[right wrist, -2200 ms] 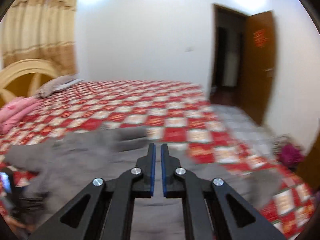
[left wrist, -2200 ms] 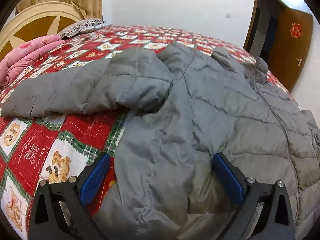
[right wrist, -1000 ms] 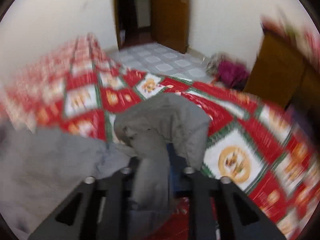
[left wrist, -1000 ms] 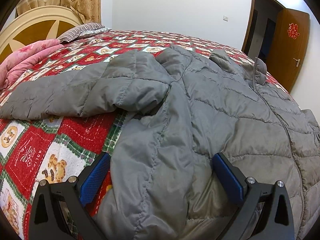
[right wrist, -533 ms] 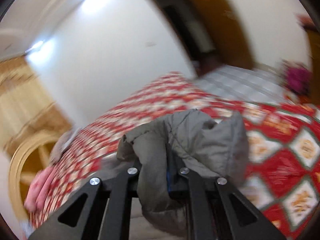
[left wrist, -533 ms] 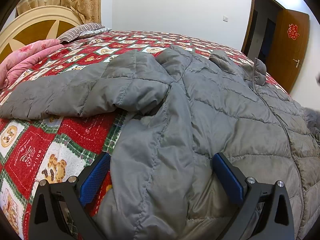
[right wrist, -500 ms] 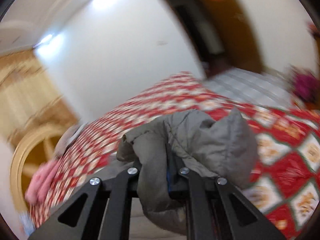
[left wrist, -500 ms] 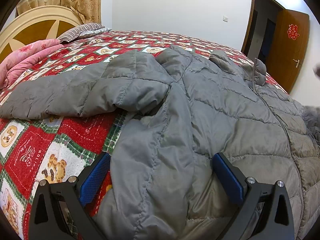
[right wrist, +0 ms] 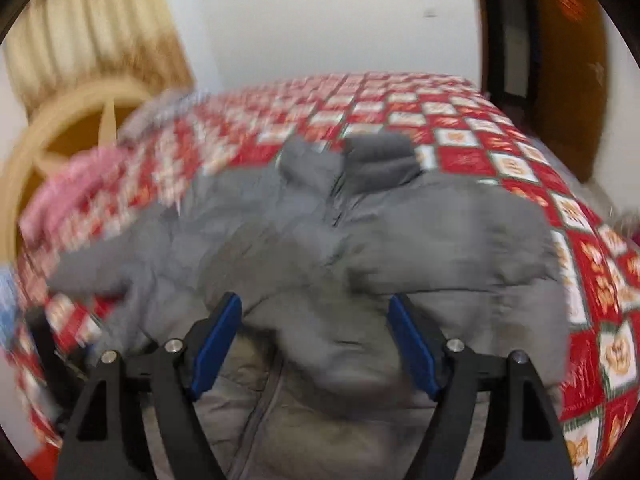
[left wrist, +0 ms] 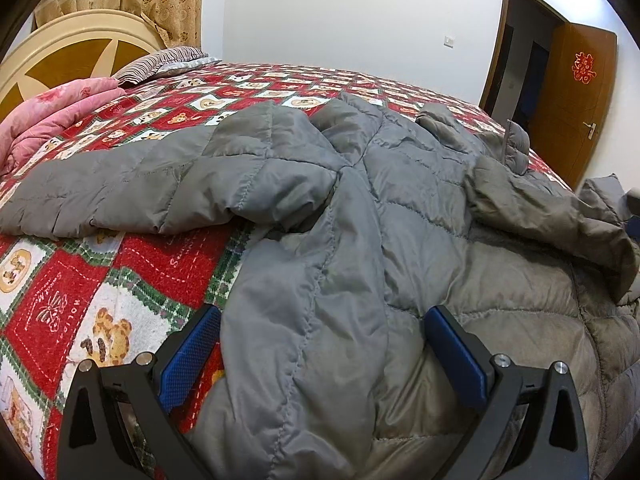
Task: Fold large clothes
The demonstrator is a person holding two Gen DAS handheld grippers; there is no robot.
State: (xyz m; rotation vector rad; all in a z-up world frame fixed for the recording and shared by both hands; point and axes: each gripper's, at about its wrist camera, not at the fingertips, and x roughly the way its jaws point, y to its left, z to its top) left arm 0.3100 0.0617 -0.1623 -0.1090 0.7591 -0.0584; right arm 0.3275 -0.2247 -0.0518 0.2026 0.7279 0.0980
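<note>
- Bed, red-and-white bear-print quilt, fills the space ahead of both grippers; rounded cream headboard far ahead to the left, brown door far ahead to the right.
- Grey quilted jacket spread flat on the quilt, directly under and ahead of both grippers; one sleeve runs out to the left of the left gripper, the other sleeve lies folded across the jacket's body, ahead and right.
- Pink blanket bunched far left by the headboard.
- Left gripper: jaws spread wide, straddling the jacket's near edge; blue pads not pressing the cloth.
- Right gripper: jaws have just been opening, now spread wide; folded sleeve lies loose between them, unpinched. View blurred.
</note>
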